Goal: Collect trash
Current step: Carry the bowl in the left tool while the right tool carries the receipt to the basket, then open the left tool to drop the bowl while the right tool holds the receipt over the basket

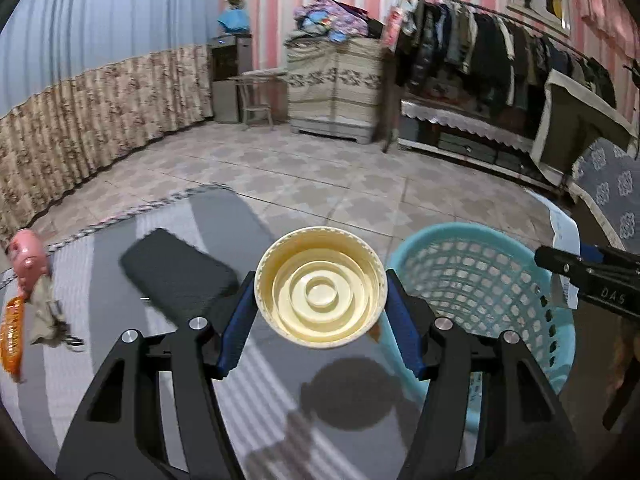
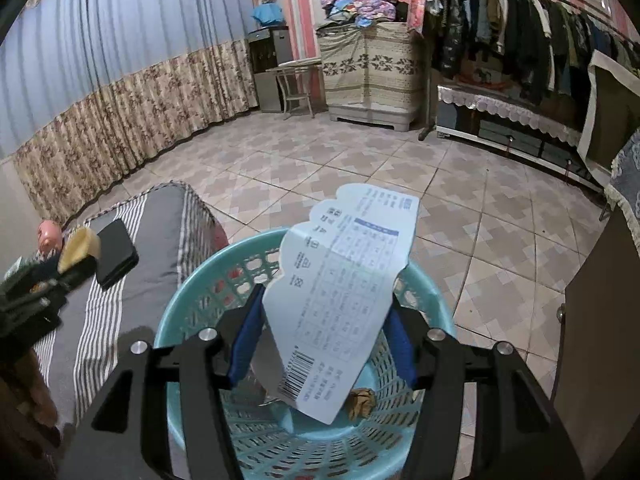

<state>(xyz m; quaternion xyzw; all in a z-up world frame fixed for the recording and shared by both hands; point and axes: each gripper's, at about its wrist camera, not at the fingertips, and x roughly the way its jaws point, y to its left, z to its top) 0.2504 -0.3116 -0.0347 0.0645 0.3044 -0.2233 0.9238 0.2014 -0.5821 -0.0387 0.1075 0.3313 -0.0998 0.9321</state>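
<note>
A round cream lid point(image 1: 321, 288) is clamped in the left tool point(image 1: 320, 316) above the striped bed point(image 1: 72, 280), just beside the turquoise basket point(image 1: 480, 276). A printed paper tag point(image 2: 344, 276) with barcode is clamped in the right tool point(image 2: 320, 344) over the basket's rim. "DAS" is read on the right tool. Open tiled floor point(image 2: 320, 160) is seen beyond.

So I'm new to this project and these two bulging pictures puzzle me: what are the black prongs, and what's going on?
Each picture comes from a camera on a handheld two-finger gripper, looking along its fingers. The left gripper clamps a cream round lid above a striped cloth, where a black case and some wrappers lie. The right gripper clamps a printed paper label over the turquoise basket, which already holds a crumpled scrap.
</note>
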